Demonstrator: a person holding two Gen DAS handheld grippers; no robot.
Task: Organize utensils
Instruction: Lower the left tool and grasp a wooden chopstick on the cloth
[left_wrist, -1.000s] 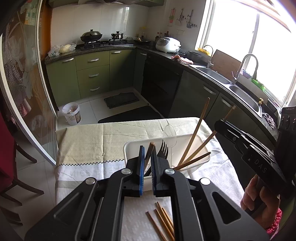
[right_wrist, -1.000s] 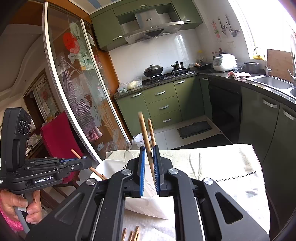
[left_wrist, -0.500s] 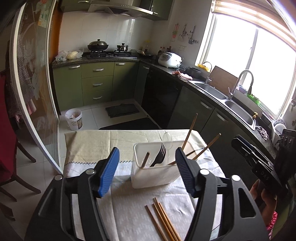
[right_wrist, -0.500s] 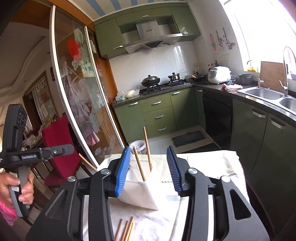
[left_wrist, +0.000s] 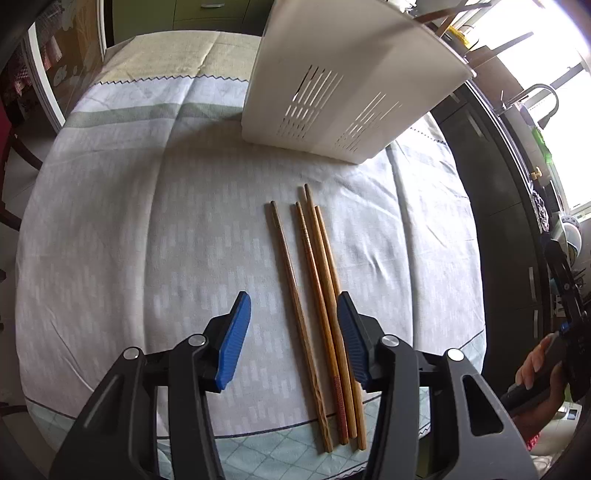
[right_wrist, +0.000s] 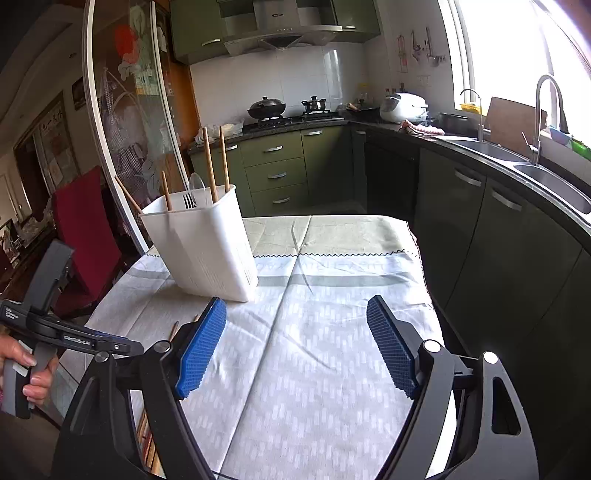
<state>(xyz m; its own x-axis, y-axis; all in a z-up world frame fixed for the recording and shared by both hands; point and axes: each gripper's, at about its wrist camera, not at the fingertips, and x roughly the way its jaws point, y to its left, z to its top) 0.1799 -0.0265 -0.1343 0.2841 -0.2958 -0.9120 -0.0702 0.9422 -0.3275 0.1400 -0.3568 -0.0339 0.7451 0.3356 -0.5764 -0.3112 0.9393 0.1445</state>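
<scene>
Left hand-held gripper (left_wrist: 293, 325) hovering jaws apart, just narrowed, over four chopsticks (left_wrist: 314, 295) lying on the table (left_wrist: 147, 221) near the white holder (left_wrist: 332, 92). Best to single out one stick, pinch mid-shaft. Right hand-held gripper (right_wrist: 295, 347) wide apart, just widened, empty.

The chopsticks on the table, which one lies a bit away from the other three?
The leftmost chopstick in the left wrist view. A strip of tablecloth shows beside it, while the other three chopsticks lie bunched together.
</scene>
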